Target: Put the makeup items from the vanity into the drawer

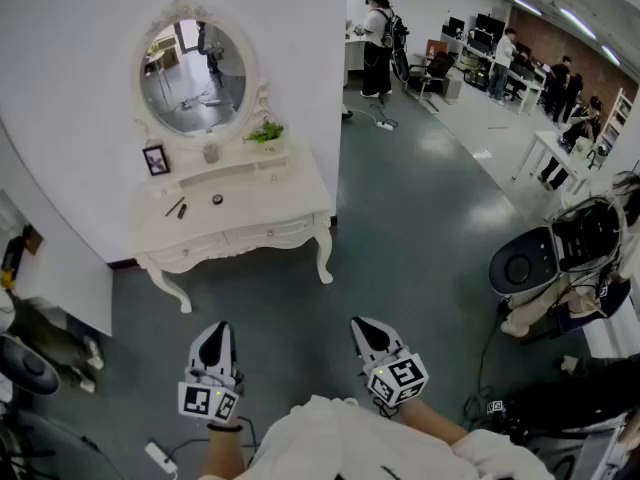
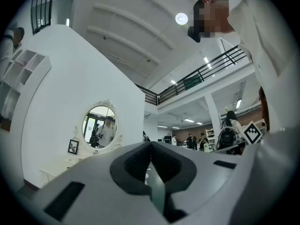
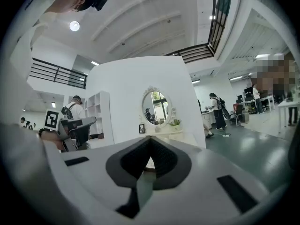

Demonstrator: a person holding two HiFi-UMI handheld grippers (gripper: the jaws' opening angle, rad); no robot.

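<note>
The left tool [image 1: 215,330] and the right tool [image 1: 363,326] are held low in front of the person, side by side over the grey floor [image 1: 420,218] and well apart from the table [image 1: 290,193]. Both point toward it. In the left gripper view the left tool's jaws are closed tip to tip with nothing between them. The right gripper view shows the same of the right tool: jaws together and empty. The makeup lies on the table's top, toward its left half: a thin dark stick [image 1: 175,206], a short dark tube [image 1: 182,211] just beside it, and a small round pot [image 1: 217,199] a little to the right. The drawers [image 1: 268,233] in the table's front are closed. At the back of the top stand a small frame [image 1: 156,159] and a green plant [image 1: 265,132], with an oval mirror [image 1: 193,75] on the white wall above them.
</note>
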